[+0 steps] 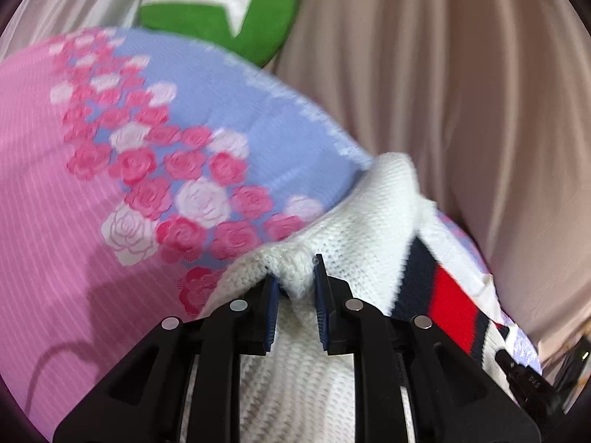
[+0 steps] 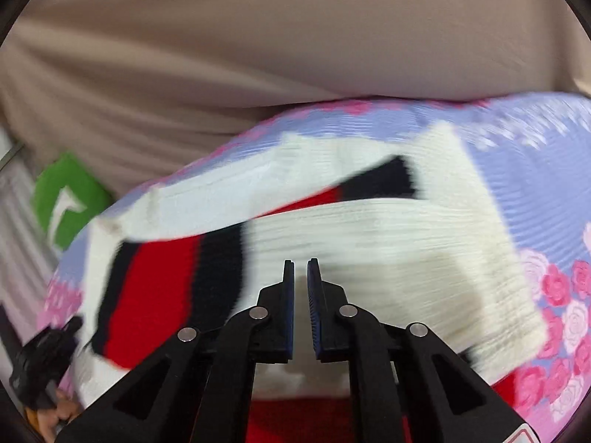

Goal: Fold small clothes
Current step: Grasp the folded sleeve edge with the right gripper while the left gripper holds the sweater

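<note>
We see the left gripper (image 1: 297, 288) jaws pinching a white knit sweater (image 1: 354, 221) with red-navy stripes. The right gripper (image 2: 301, 288) jaws stand narrow, empty. Motion blur obscures the sweater's outline on the rose-print bedsheet (image 1: 74, 184).

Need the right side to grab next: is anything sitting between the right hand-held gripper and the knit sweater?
Nothing visible. The right hand-held gripper hovers empty just above the white sweater; only bare knit lies ahead. The left hand-held gripper pinches its edge elsewhere.

The sweater (image 2: 388, 236) lies on the bedspread (image 2: 517, 155), cushion (image 2: 70, 199) far left.
</note>
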The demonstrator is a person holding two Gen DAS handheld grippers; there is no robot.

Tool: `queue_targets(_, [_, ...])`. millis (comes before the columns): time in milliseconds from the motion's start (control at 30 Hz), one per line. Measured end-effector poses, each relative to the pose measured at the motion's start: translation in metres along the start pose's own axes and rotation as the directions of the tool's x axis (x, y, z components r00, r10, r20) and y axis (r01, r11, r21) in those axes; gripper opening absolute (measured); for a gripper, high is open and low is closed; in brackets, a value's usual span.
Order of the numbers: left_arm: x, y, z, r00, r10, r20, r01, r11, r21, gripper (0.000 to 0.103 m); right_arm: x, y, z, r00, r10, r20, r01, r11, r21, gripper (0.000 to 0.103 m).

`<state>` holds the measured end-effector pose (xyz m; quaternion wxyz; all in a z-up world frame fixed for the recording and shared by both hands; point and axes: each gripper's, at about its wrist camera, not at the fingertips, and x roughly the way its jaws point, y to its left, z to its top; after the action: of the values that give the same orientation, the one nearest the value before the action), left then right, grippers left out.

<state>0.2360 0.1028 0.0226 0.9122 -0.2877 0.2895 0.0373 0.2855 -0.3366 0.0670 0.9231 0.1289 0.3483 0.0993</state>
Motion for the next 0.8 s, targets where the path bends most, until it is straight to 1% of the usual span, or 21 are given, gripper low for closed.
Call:
queue_targets(67, [-0.015,-0.011,-0.004,1.0,-0.021,0.009,0.021,0.999,0.04,0.018,0.007,0.046,-0.009,0.997,0.064,-0.038,-0.069,0.988,-0.135,0.011])
queue_targets(133, [-0.027,-0.017,-0.006,0.999,-0.031,-0.019,0.032,0.999,0.028,0.016,0.017,0.077,-0.019,0.993,0.083,-0.08,-0.099,0.969,-0.226,0.011])
queue_targets(200, [-0.04,-0.02,-0.007,0.997,-0.033,-0.071,0.034,0.999,0.01,0.016,0.03,0.091,-0.027,0.99,0.082,-0.116,-0.11,0.957,-0.268,0.011])
queue_targets(233, [-0.044,-0.02,-0.007,0.997,-0.024,-0.07,0.026,1.0,0.018,0.016,0.035,0.093,-0.032,0.989,0.072,-0.132,-0.107,0.954,-0.279,0.011])
queue_targets(300, [-0.051,-0.018,-0.003,0.997,0.077,-0.003,-0.077,0.995,0.07,0.016,0.039,0.094,-0.037,0.988,0.078,-0.131,-0.112,0.955,-0.274,0.01])
queue_targets(333, [-0.052,-0.014,0.001,0.991,0.129,0.031,-0.131,0.988,0.08,0.016,0.036,0.087,-0.036,0.987,0.092,-0.135,-0.124,0.961,-0.249,0.008])
queue_targets(367, [-0.052,-0.005,0.008,0.99,0.138,0.033,-0.14,0.988,0.064,0.016,0.031,0.079,-0.033,0.985,0.107,-0.134,-0.134,0.966,-0.222,0.008])
queue_targets(400, [-0.051,0.001,0.014,0.995,0.095,0.004,-0.095,0.995,0.039,0.016,0.021,0.067,-0.033,0.985,0.116,-0.126,-0.14,0.969,-0.204,0.008])
queue_targets(467, [-0.043,-0.005,0.023,0.997,0.021,-0.07,-0.018,0.999,0.031,0.016,0.013,0.055,-0.028,0.988,0.115,-0.107,-0.133,0.975,-0.179,0.008])
queue_targets(533, [-0.033,-0.025,0.023,0.993,-0.029,-0.118,0.039,0.996,0.084,0.016,0.009,0.051,-0.027,0.988,0.114,-0.102,-0.13,0.977,-0.169,0.009])
queue_targets(567, [-0.024,-0.041,0.018,0.988,-0.045,-0.145,0.065,0.989,0.136,0.017,0.007,0.049,-0.027,0.988,0.113,-0.103,-0.129,0.978,-0.165,0.009])
queue_targets(633, [0.001,-0.068,0.004,0.975,-0.028,-0.222,0.083,0.966,0.244,0.019,0.009,0.042,-0.027,0.991,0.089,-0.103,-0.105,0.981,-0.164,0.009])
queue_targets(667, [0.017,-0.074,-0.003,0.967,0.013,-0.255,0.062,0.957,0.285,0.02,0.008,0.03,-0.025,0.995,0.034,-0.096,-0.05,0.984,-0.169,0.009])
queue_targets(700, [0.033,-0.072,-0.007,0.962,0.071,-0.264,0.014,0.952,0.307,0.02,0.007,0.018,-0.023,0.996,-0.027,-0.088,0.012,0.986,-0.166,0.001])
queue_targets(733, [0.042,-0.065,-0.005,0.961,0.079,-0.265,0.003,0.954,0.298,0.019,0.005,0.0,-0.021,0.995,-0.051,-0.08,0.04,0.99,-0.134,0.0])
queue_targets(767, [0.044,-0.054,0.003,0.971,0.032,-0.235,0.03,0.966,0.258,0.019,-0.001,-0.027,-0.017,0.997,-0.04,-0.07,0.037,0.998,-0.049,0.0])
queue_targets(800, [0.044,-0.046,0.011,0.976,0.06,-0.208,-0.008,0.97,0.242,0.011,-0.01,-0.051,-0.013,0.996,-0.069,-0.053,0.071,0.997,0.031,0.0])
